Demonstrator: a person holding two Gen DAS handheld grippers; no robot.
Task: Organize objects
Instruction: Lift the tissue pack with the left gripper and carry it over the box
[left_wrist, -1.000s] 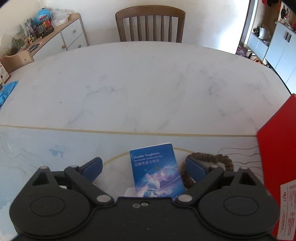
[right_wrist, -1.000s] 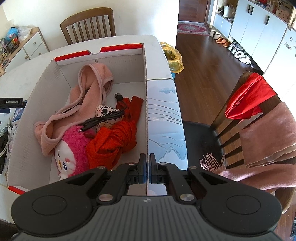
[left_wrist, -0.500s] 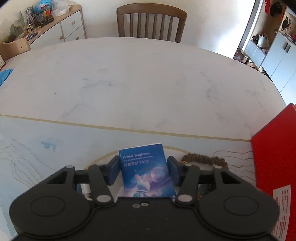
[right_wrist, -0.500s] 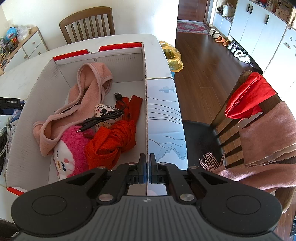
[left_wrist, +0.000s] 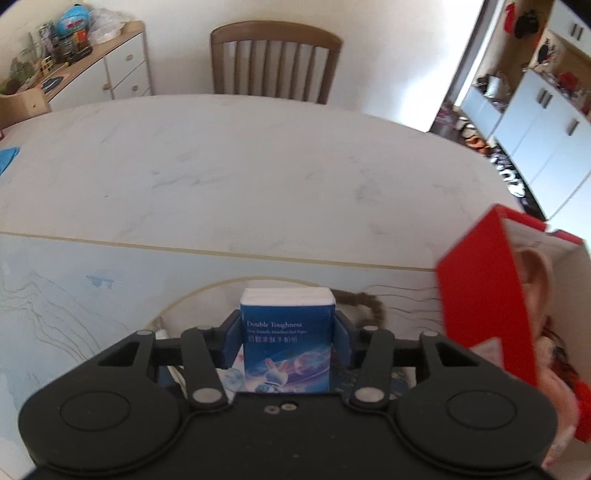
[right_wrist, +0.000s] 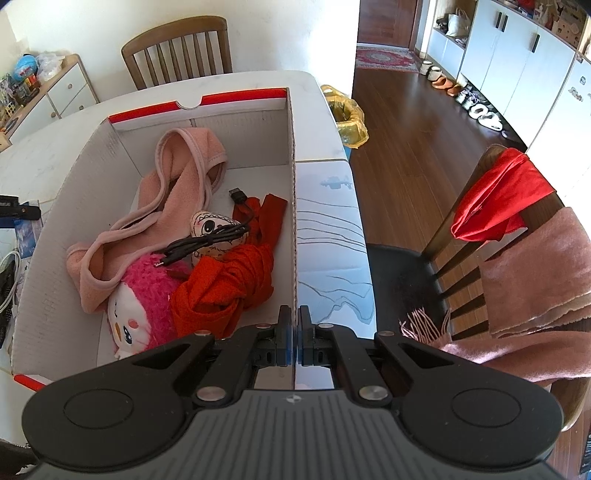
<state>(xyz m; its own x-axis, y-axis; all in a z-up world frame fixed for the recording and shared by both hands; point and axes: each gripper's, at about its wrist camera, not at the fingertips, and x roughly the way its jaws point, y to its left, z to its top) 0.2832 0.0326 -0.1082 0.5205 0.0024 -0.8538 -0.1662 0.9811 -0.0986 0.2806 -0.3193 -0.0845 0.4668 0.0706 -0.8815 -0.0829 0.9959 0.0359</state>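
Your counter (left_wrist: 258, 166) is a wide pale marble top with a light blue printed mat along its near edge, and most of it is bare. The box (right_wrist: 291, 206), red outside and white inside, stands at the counter's right end, and your right gripper (right_wrist: 294, 341) is pinched fully closed on its thin side wall, steadying it.

Several soft things already lie in the box: a pink garment (right_wrist: 177, 206) draped up toward the far wall, a red cloth (right_wrist: 225, 288) bunched against the right wall, a pink plush toy (right_wrist: 147, 295) at the near end, a small cream doll (right_wrist: 210, 230) between them, and a black cable (right_wrist: 207, 240) lying across the doll. So a good part of the sorting looks done.

Your left gripper (left_wrist: 287, 338) has the blue tissue pack (left_wrist: 286, 350) upright between its pads, which are closing in on its two sides and already touch them. The pack seems lifted just clear of the mat, a little left of the box's red wall. It has yet to go in.

Still out on the mat behind the pack is a brown beaded loop (left_wrist: 365, 302), and a white cord (right_wrist: 9, 273) lies left of the box. Those look like what remains for you.
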